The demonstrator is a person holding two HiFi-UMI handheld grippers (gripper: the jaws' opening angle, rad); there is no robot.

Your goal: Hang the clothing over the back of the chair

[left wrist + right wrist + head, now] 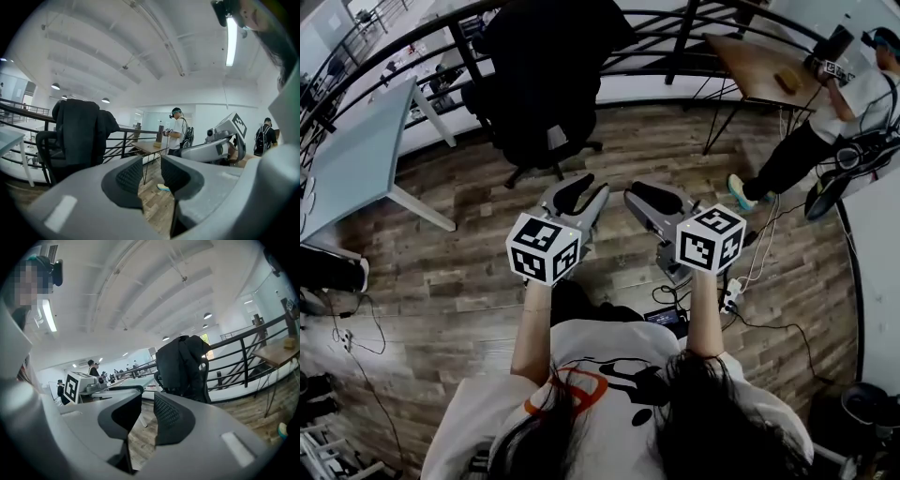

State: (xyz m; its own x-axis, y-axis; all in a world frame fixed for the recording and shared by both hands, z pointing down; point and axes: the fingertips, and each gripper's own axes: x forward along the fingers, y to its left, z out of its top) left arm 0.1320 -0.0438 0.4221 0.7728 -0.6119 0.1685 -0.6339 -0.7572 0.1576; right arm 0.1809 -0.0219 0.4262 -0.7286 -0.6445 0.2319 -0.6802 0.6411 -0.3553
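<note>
Both arms reach forward side by side; left gripper [587, 187] jaws slightly apart, right gripper [639, 197] nearly closed, both empty.

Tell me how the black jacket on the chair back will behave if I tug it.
Probably floppy: the jacket hangs in soft folds over the chair, so a tug would likely bunch it or slide it off. The chair's star base suggests casters; on the wood floor it may roll too.

Lighting: bright, even; sources are a ceiling tube [230, 41] and pendant lamps [56, 86]. Head view dimmer, muted. Gripper views: fisheye bending, black corners, soft foreground.
</note>
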